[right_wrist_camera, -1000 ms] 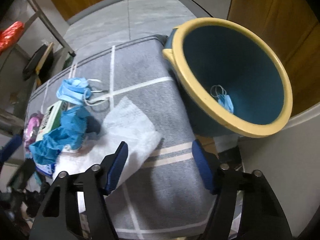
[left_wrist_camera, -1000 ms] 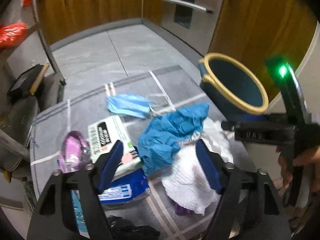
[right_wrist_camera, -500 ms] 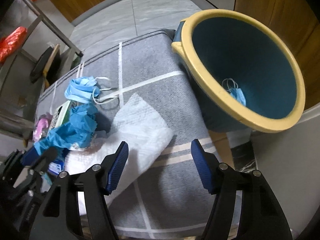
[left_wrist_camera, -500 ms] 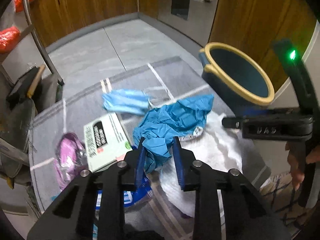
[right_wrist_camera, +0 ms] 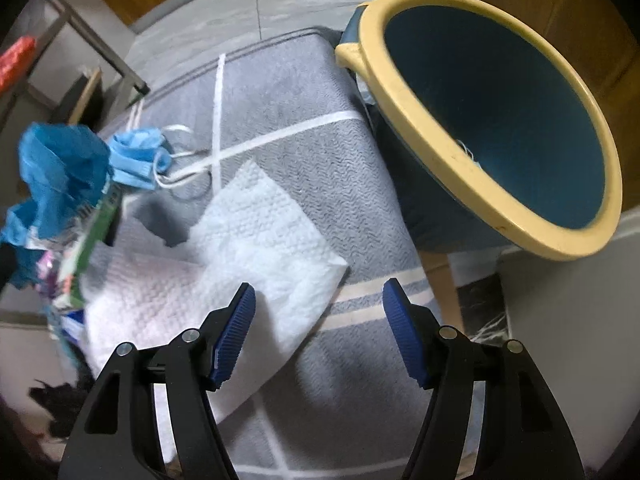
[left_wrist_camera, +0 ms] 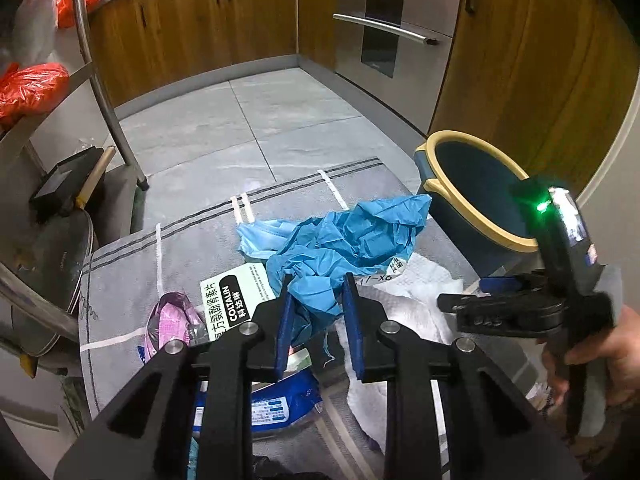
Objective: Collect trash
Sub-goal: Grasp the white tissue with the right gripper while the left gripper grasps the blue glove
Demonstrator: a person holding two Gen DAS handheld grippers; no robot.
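Observation:
A crumpled blue glove (left_wrist_camera: 352, 232) hangs lifted off the grey striped cloth (right_wrist_camera: 320, 128), and my left gripper (left_wrist_camera: 318, 316) is shut on its lower end. The right wrist view shows the same glove (right_wrist_camera: 60, 168) raised at the far left. My right gripper (right_wrist_camera: 318, 328) stands open just above a corner of the white paper towel (right_wrist_camera: 256, 232), with nothing between its fingers. The blue bucket with a yellow rim (right_wrist_camera: 532, 236) stands at the cloth's right edge, with a face mask (right_wrist_camera: 468, 156) inside. Another blue face mask (right_wrist_camera: 136, 156) lies on the cloth.
A green-and-white box (left_wrist_camera: 236, 296), a pink packet (left_wrist_camera: 172, 324) and a blue packet (left_wrist_camera: 280, 400) lie under and beside the glove. A metal rack leg (left_wrist_camera: 100, 80) and pans (left_wrist_camera: 60, 248) stand left. Wooden cabinets and an oven (left_wrist_camera: 384, 32) line the far wall.
My left jaws closed on the blue glove and lifted it slightly. The right gripper sank closer to the paper towel and stayed open.

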